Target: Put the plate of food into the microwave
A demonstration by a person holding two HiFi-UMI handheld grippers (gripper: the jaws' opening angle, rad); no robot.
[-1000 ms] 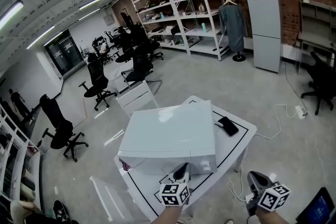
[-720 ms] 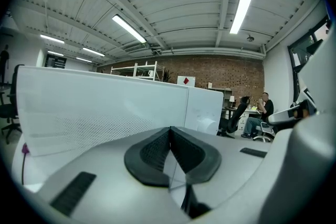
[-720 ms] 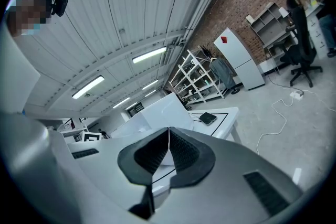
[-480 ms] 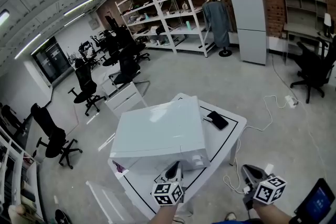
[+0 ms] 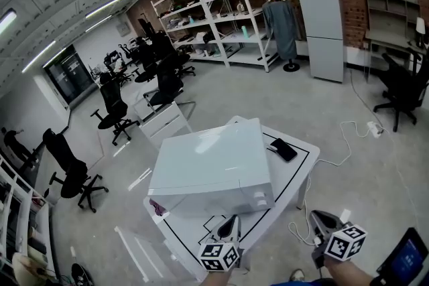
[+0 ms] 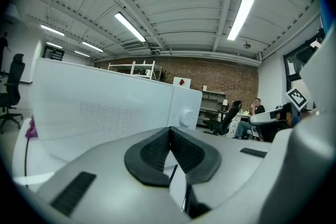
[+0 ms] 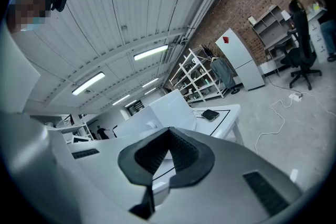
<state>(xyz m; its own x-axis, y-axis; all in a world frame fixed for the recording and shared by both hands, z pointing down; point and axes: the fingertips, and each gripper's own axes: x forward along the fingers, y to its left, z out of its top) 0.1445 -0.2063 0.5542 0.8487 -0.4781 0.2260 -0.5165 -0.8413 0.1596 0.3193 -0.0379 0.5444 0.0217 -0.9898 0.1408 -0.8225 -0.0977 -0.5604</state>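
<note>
Meeting tip to tip on nothing, the jaws of the left gripper and right gripper are clenched. Left points at the closed microwave on the tabletop; right hangs beside the table. A pink thing, possibly food, sits at the microwave's corner.

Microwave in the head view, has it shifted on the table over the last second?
No. The microwave keeps the same place on the table, beside the black phone; only the view itself shifted.
</note>
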